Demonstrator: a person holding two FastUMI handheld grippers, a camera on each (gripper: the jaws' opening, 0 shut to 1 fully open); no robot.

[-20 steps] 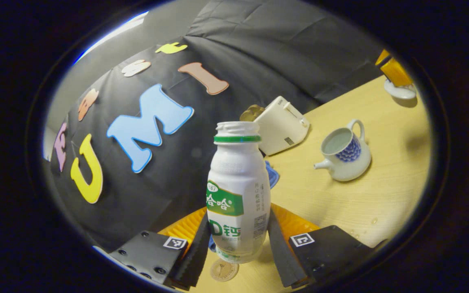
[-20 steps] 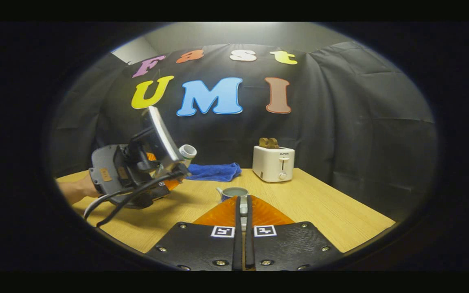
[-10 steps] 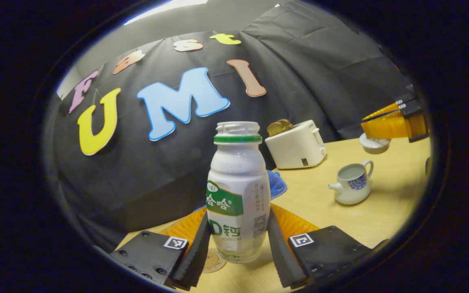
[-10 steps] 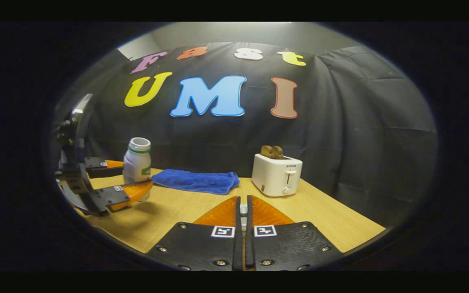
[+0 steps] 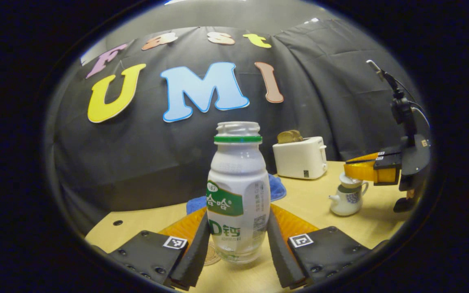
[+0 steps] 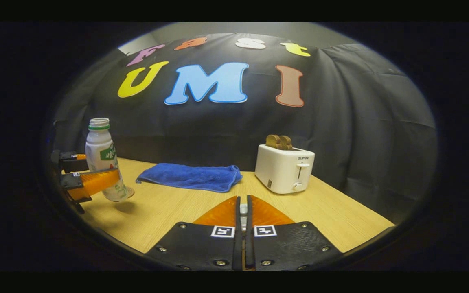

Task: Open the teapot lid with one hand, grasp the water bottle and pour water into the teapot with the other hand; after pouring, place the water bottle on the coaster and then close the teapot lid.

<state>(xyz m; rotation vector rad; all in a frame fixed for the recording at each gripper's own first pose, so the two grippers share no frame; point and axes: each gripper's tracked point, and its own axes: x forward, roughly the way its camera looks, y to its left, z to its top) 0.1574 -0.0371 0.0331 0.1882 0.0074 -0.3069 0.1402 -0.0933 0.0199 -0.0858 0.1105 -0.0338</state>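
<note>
Left gripper view shows the water bottle [image 5: 237, 191] upright, pinched between the left tool [image 5: 237, 240] fingers, low over the coaster [image 5: 210, 258] on the surface [image 5: 307, 195]; pouring looks done, release remains; the right tool [image 5: 365, 171] sits at the teapot [image 5: 346, 199], its fingers nearly pressed together on the lid [image 6: 242, 210]; closing seems under way.

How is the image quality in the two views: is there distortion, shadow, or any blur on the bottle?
Left gripper view: strong fisheye bending at the edges; the bottle is sharp between the left tongs. Right gripper view: the bottle is small near the dim left edge and throws a soft shadow on the table; the toaster is evenly lit.
</note>
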